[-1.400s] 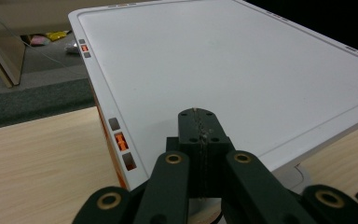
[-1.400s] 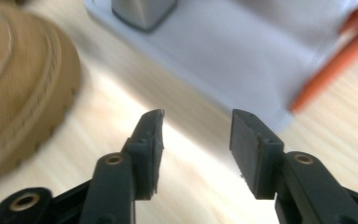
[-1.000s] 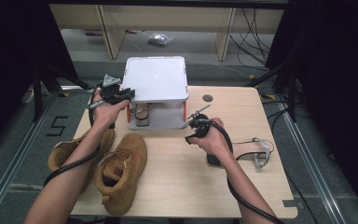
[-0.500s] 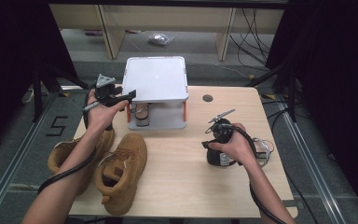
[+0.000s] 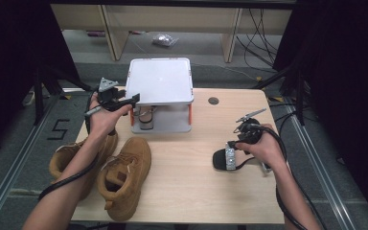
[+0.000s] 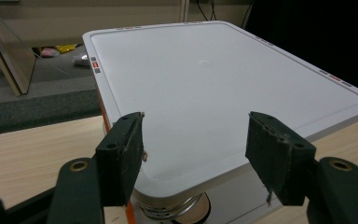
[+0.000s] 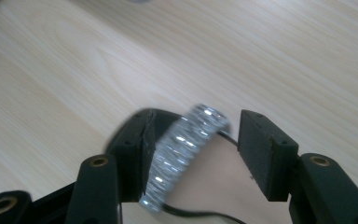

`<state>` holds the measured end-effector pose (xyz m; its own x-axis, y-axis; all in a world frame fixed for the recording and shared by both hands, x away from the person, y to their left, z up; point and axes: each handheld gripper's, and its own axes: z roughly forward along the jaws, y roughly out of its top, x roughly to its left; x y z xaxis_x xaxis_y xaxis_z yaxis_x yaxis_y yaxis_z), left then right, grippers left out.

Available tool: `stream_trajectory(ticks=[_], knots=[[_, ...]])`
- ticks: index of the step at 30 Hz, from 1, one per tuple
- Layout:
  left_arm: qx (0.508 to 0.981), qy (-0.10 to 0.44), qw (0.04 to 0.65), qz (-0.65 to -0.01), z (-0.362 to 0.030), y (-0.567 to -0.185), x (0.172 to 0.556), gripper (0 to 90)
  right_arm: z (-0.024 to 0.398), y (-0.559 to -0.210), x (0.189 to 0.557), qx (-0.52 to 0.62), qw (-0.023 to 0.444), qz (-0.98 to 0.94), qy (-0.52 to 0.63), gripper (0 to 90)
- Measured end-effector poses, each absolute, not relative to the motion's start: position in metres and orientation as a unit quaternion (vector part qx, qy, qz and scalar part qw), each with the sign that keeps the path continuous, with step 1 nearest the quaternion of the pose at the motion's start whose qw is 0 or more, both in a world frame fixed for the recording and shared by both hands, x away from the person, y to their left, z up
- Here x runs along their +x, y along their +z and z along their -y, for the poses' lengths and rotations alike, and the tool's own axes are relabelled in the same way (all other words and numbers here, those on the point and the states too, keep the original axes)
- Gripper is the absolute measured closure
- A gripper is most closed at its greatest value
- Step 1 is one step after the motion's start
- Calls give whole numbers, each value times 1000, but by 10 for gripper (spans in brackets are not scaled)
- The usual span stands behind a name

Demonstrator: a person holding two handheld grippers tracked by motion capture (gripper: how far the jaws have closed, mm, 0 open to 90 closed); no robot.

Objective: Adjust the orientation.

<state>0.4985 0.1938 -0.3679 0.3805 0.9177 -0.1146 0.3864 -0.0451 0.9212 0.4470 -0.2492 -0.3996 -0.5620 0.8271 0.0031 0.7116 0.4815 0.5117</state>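
The right gripper (image 7: pixel 193 154), jaws closing, straddled the sandal's rhinestone strap (image 7: pixel 182 154), seemingly about to clamp it, while the left gripper (image 6: pixel 193 158) hung open by the white shelf (image 6: pixel 223 93).

2 tan boots (image 5: pixel 108 170) at table's (image 5: pixel 182 191) front-left corner, side by side, touching. Round hole (image 5: pixel 213 101) in tabletop nr far edge. Crumpled plastic (image 5: pixel 164 39) on floor beyond.

A lab-style recording space rather than a home. A pale wooden desk (image 5: pixel 187 191) stands on grey carpet, hemmed in by black curtains (image 5: pixel 335 72). Loose cables (image 5: pixel 261 28) trail across the floor behind it, a floor marker reads "5" (image 5: pixel 57 129), and metal rails (image 5: pixel 9 177) run alongside.
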Motion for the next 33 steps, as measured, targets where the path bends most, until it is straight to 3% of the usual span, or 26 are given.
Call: stream_trajectory(ticks=[10,20,28,33], knots=[[670,271,493,-484,-195,-367,495,360,289,-393,459,447,103,-870,182,338],[671,272,491,-485,-196,-368,496,358,314,-413,470,441,91,-885,120,267],[673,274,489,-482,-195,-366,495,355,321,-424,476,450,91,-883,99,279],[673,274,491,-481,-195,-365,495,353,322,-432,477,447,68,-888,82,265]])
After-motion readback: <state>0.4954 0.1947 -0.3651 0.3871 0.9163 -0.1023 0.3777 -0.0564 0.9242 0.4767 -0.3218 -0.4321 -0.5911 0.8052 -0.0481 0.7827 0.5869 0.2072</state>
